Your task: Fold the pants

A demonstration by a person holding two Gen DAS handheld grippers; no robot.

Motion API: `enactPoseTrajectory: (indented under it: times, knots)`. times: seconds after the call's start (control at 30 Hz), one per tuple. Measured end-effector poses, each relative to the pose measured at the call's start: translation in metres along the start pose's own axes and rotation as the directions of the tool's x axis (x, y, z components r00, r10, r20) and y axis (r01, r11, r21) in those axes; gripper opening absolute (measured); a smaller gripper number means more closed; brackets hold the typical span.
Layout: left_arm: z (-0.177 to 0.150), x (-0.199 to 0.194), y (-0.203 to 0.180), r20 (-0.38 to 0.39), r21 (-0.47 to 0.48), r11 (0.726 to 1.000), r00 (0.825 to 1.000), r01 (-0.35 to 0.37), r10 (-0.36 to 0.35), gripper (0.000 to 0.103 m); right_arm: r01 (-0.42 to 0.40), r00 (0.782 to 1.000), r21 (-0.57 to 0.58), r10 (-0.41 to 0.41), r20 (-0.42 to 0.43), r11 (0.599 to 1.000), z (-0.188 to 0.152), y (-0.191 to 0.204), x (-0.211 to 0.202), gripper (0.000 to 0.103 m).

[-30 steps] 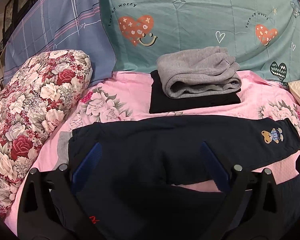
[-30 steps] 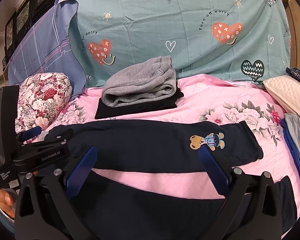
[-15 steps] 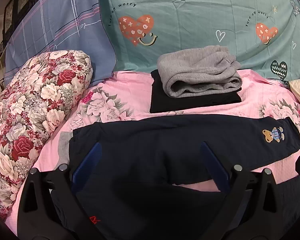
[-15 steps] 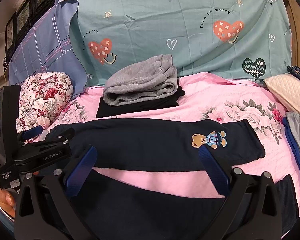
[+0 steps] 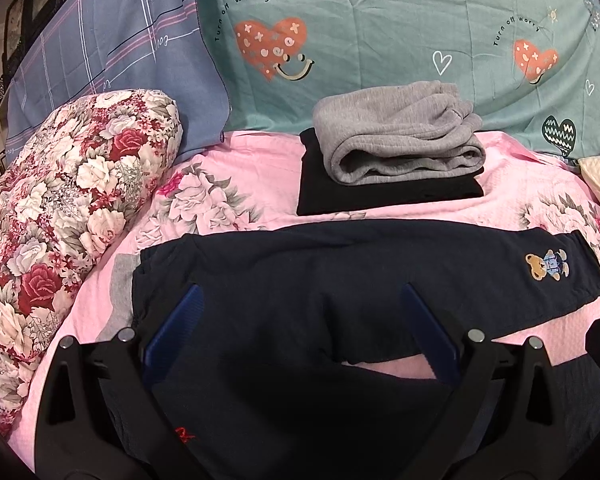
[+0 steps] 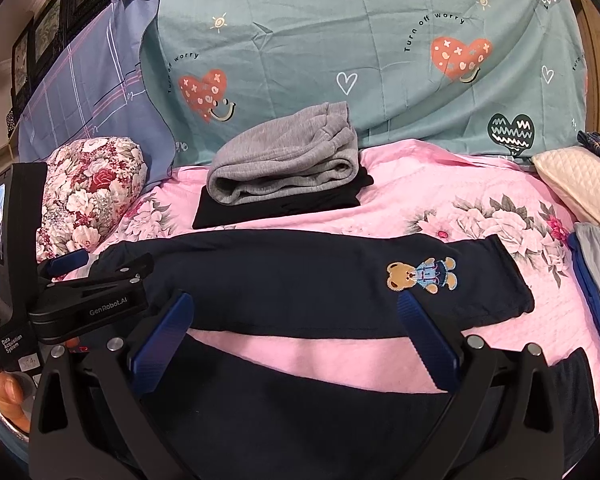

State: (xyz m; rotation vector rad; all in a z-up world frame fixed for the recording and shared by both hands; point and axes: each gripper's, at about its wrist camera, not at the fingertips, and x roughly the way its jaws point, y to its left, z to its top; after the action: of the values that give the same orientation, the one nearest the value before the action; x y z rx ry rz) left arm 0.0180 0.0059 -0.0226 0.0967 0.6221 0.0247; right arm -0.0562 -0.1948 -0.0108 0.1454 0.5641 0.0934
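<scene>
the dark pants [image 6: 300,276] lie spread flat on the pink floral bedspread [image 6: 480,184], waistband toward the left, both legs running rightward with a wedge of pink showing between them. the far leg, carrying a bear patch [image 6: 422,275], lies just ahead of both claws; the near leg passes under them.

the left gripper [image 5: 300,332] hovers over the waist and seat end, its blue fingers spread wide and holding nothing. the right gripper [image 6: 296,336] hangs above the gap between the legs, also released and empty. the left tool shows at the left edge of the right wrist view, side on.

the step in hand looks like the first fold, laying one leg over the other. to do it well, each claw should pinch the near leg's outer edge, the left by the waistband below it, the right further along toward the cuff at its right, taking both layers of cloth. both should then lift together and carry forward, so the seams meet and the crotch does not bunch.

beyond the pants, well ahead of the claws, folded grey sweatpants [image 5: 396,132] sit on a folded black garment [image 5: 380,196]. that stack should stay undisturbed.
</scene>
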Motion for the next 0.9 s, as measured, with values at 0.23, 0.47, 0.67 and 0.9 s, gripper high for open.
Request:
enactPoseTrajectory:
  times: [0.23, 0.47, 0.67, 0.9]
  knots:
    - [0.0, 0.002, -0.002, -0.016, 0.007, 1.0, 1.0, -0.003, 0.003, 0.1, 0.0, 1.0, -0.005, 0.0, -0.004, 1.0, -0.001, 0.0, 0.001, 0.102]
    - [-0.001, 0.004, -0.003, -0.027, 0.01, 1.0, 1.0, 0.001, -0.001, 0.1, -0.002, 1.0, -0.01, 0.001, -0.017, 1.0, -0.002, 0.001, 0.005, 0.102]
    - [-0.001, 0.007, -0.004, -0.037, 0.007, 1.0, 0.999, 0.022, -0.022, 0.1, 0.001, 0.999, -0.027, -0.002, -0.032, 1.0, -0.004, 0.004, 0.008, 0.102]
    - [0.007, -0.004, 0.009, -0.063, -0.044, 0.994, 0.993, 0.098, -0.1, 0.1, -0.055, 0.997, 0.033, 0.057, -0.044, 0.998, 0.015, -0.01, -0.012, 0.102]
